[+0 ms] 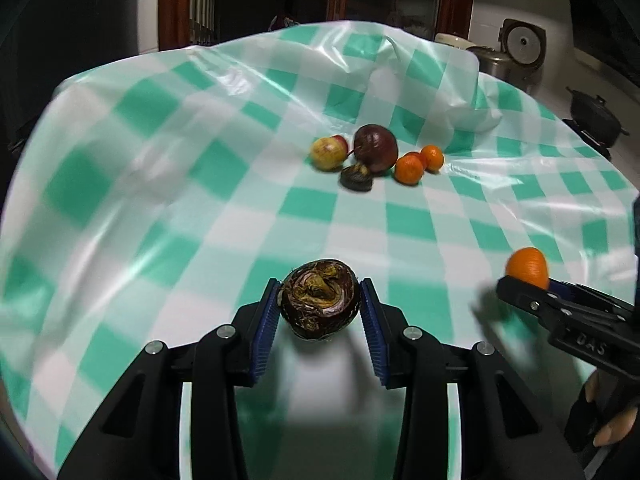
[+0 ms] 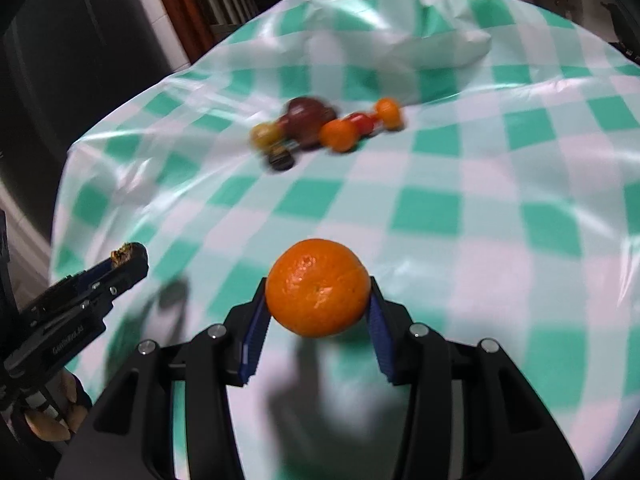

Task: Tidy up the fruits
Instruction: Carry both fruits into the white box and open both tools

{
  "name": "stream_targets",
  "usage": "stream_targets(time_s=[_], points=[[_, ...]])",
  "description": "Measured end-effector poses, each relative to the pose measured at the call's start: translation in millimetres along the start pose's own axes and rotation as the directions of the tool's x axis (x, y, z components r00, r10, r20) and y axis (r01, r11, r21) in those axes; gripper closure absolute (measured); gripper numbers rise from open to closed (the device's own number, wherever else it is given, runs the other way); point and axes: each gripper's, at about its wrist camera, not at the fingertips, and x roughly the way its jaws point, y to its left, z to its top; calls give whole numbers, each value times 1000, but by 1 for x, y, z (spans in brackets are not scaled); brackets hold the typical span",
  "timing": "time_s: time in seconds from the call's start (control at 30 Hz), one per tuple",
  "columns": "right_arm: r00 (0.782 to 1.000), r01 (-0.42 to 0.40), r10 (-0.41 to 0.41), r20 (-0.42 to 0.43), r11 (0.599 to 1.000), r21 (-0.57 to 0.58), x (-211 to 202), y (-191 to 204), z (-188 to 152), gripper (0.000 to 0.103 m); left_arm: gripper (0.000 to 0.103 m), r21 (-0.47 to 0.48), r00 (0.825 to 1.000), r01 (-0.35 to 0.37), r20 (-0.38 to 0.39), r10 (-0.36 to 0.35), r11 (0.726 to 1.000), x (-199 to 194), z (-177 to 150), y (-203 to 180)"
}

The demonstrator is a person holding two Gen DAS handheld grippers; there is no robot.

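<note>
My left gripper [image 1: 320, 304] is shut on a dark brown shrivelled fruit [image 1: 318, 300], held above the checked tablecloth [image 1: 200, 208]. My right gripper [image 2: 318, 300] is shut on an orange [image 2: 318, 288], also held above the cloth. In the left wrist view the right gripper shows at the right edge with the orange [image 1: 527, 267]. In the right wrist view the left gripper [image 2: 126, 260] shows at the left. A cluster of fruit lies further back: a yellow-red apple [image 1: 328, 152], a dark red round fruit [image 1: 376, 148], a small dark fruit [image 1: 356, 178] and small oranges [image 1: 410, 168].
The green and white tablecloth bulges up at the back right [image 1: 440, 80]. Beyond the table stand a rice cooker [image 1: 520, 52] and a dark pot [image 1: 596, 114]. A wooden window frame [image 1: 172, 4] is behind.
</note>
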Motion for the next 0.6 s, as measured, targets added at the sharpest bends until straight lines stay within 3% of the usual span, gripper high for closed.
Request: stream_targets(time_s=[0.17, 0.37, 0.47, 0.6], points=[[993, -115, 112, -46, 990, -82, -11, 75, -38, 57, 65, -44, 1000, 0, 14, 1, 999, -55, -45, 60], [965, -255, 230, -122, 931, -259, -14, 178, -68, 57, 65, -104, 991, -101, 78, 109, 989, -136, -100, 145], [935, -352, 305, -181, 864, -361, -18, 238, -85, 57, 65, -142, 979, -176, 74, 188, 974, -165, -131, 185], [880, -474, 375, -292, 734, -487, -22, 313, -121, 57, 65, -214, 969, -240, 1, 246, 947, -185, -177, 240]])
